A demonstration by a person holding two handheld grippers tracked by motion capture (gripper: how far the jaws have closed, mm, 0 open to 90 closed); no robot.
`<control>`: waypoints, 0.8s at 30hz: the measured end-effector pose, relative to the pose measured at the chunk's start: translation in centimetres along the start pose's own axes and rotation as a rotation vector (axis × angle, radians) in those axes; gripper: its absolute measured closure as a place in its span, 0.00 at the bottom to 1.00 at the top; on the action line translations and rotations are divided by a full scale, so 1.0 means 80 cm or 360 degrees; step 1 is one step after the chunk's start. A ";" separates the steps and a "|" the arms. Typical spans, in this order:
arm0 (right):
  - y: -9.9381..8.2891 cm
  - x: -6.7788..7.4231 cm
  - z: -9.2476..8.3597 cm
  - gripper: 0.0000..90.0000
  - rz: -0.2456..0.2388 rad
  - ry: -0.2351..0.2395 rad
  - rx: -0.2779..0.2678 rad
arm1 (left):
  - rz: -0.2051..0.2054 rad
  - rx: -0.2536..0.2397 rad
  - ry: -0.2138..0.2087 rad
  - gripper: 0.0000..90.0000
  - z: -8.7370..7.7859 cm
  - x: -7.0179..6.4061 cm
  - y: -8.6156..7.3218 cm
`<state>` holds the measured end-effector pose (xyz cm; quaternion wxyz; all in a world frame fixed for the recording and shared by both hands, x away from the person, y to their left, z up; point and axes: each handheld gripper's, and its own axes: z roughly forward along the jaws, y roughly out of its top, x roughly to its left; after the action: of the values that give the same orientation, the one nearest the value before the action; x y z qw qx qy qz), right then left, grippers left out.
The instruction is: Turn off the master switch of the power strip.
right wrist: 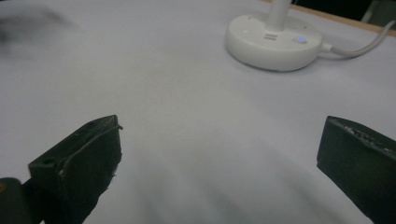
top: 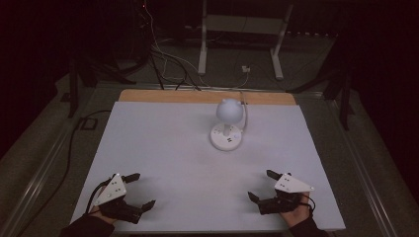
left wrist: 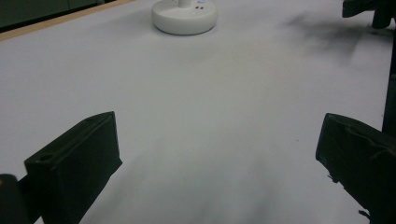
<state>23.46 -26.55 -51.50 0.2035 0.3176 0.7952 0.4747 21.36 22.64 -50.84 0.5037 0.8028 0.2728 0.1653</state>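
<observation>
A small white desk lamp (top: pixel 227 124) with a round head and a round base stands on the white table top (top: pixel 173 158), right of centre toward the far side. Its base (left wrist: pixel 184 17) appears far ahead in the left gripper view, and closer in the right gripper view, base (right wrist: pixel 274 42) with a small blue light (right wrist: pixel 301 39). My left gripper (top: pixel 141 190) rests at the near left of the table, open and empty. At the near right, my right gripper (top: pixel 262 185) is also open with nothing between its jaws.
A white cable (right wrist: pixel 364 46) runs from the lamp base toward the table's far edge. A wooden strip (top: pixel 207 97) borders the far side. Beyond it are a floor with cables (top: pixel 163 59) and a white stand's legs (top: pixel 239 44). The surroundings are dark.
</observation>
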 end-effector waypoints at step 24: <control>0.004 0.007 0.003 0.00 -0.0025 0.0031 0.0072 | 0.0000 -0.0009 -0.0021 0.00 -0.001 0.000 0.000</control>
<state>23.33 -25.89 -51.37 0.1923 0.3113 0.8102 0.4579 21.32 22.66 -50.81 0.5078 0.8024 0.2690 0.1609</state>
